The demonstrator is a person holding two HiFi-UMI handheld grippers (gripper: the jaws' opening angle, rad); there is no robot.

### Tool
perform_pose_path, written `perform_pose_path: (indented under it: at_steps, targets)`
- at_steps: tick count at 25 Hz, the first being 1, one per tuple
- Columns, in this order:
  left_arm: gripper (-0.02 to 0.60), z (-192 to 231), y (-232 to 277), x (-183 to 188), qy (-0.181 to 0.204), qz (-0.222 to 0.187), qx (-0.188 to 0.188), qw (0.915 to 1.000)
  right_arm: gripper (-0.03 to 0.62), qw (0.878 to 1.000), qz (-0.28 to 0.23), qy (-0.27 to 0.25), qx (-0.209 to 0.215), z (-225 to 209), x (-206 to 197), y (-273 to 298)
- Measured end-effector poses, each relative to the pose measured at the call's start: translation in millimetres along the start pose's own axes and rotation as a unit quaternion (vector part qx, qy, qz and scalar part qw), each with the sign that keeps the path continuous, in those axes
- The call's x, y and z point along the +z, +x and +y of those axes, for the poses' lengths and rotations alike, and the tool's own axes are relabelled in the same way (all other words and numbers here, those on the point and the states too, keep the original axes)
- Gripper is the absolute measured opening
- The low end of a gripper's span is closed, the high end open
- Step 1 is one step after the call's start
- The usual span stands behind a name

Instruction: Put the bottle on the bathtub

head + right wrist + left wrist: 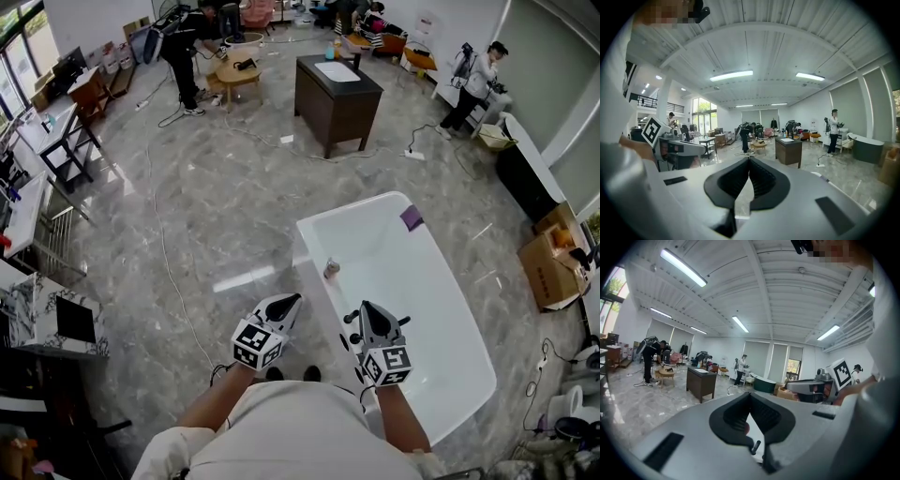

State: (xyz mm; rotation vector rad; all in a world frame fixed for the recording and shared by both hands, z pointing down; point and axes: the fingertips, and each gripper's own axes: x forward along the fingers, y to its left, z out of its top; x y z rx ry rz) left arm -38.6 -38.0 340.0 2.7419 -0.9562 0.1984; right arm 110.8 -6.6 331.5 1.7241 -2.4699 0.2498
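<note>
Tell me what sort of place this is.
Probably a large open studio or test hall, not a home bathroom: a white bathtub stands free on the marble-look floor, cables trail across it, and other people work nearby.

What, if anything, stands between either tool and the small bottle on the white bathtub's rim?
Nothing visible does. The small pinkish bottle stands on the rim of the white bathtub, with only open space between it and the left tool and the right tool, both shut and empty.

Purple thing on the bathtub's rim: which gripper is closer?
Right. The right gripper sits over the bathtub at its near end, toward the purple thing; the left gripper is outside its rim, farther off.
</note>
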Motion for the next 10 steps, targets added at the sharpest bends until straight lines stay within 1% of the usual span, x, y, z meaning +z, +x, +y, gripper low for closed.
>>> perform_pose_path:
  at_steps: [10]
  targets:
    - [0.008, -4.2, -2.8, -2.0, -0.001, -0.001, 0.002, 1.0000, 0.029, 1.000, 0.003, -0.005, 0.009, 6.3, -2.0, 0.0]
